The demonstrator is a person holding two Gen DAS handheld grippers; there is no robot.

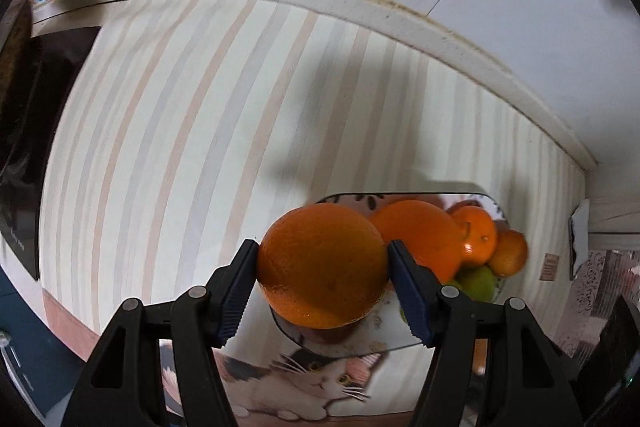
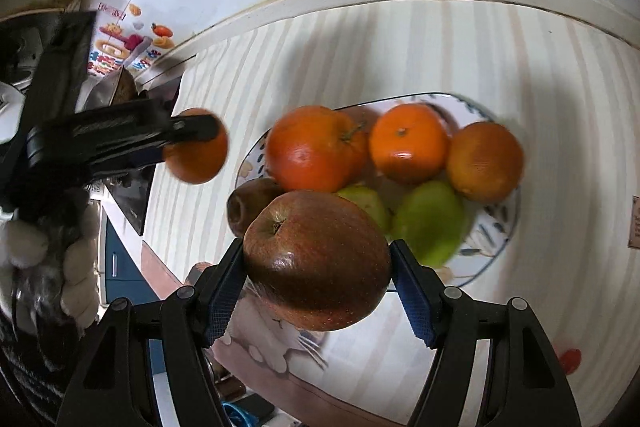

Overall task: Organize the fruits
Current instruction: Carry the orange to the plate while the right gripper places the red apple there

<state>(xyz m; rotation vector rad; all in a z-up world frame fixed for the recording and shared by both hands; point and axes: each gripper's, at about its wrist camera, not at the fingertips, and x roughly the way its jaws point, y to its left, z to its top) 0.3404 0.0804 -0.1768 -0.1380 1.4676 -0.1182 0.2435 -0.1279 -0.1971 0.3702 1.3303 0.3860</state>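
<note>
beside plate [image 2: 510, 223], kiwi [image 2: 246, 205]

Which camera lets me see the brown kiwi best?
The right wrist view. There the kiwi shows at the plate's left edge, partly behind the red apple held in the right claw. In the left wrist view, the orange in the left claw blocks it completely.

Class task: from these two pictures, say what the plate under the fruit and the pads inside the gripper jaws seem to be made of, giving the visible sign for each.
The white patterned oval plate looks like glazed ceramic: smooth, glossy white with blue painted marks, though melamine cannot be ruled out. The blue ribbed pads look like rubber or soft plastic: matte, finely grooved, set on hard black plastic arms, clamping the large red apple.
</note>
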